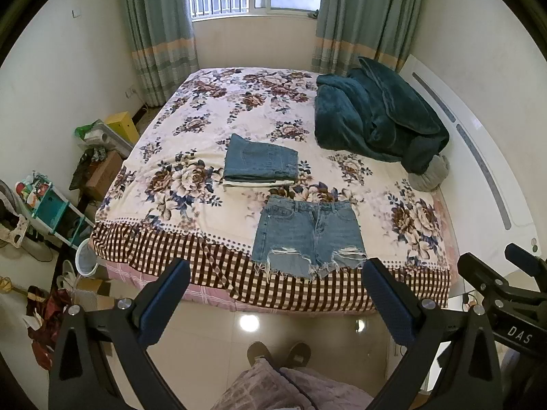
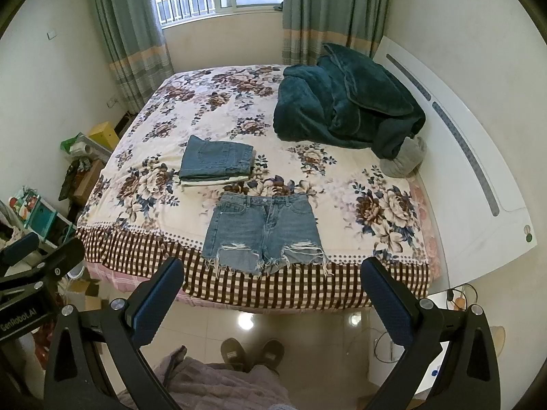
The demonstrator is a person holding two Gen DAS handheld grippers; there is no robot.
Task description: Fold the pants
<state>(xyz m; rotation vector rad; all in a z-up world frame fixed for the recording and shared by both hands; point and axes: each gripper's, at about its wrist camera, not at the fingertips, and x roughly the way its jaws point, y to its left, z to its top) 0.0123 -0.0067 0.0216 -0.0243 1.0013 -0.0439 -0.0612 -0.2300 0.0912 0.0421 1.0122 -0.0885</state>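
A pair of light-blue denim shorts with ripped, frayed hems [image 1: 307, 239] [image 2: 263, 235] lies flat and unfolded at the near edge of the bed, waistband toward the window, its ragged threads hanging over the brown-and-cream checked border of the floral bedsheet [image 1: 164, 184] [image 2: 136, 184]. Just beyond the waistband, apart from it, sits a small stack of folded clothes: a darker blue denim piece [image 1: 259, 162] [image 2: 217, 160] with a stitched back pocket showing, on top of a pale folded garment whose edge peeks out below.

Farther back on the right, a plush dark-teal blanket [image 1: 376, 119] [image 2: 345, 106] is heaped in soft folds beside the smooth white headboard [image 1: 478, 157] [image 2: 461, 157], with a grey rounded cushion [image 1: 429, 174] [image 2: 405, 162] tucked under its edge.

The left hand-held gripper [image 1: 277, 302] hovers over the glossy tiled floor short of the bed, its black fingers with textured blue pads [image 1: 164, 304] spread wide and holding nothing. The right hand-held gripper [image 2: 271, 300] is likewise spread apart and empty, its pads [image 2: 391, 302] well clear of the shorts.
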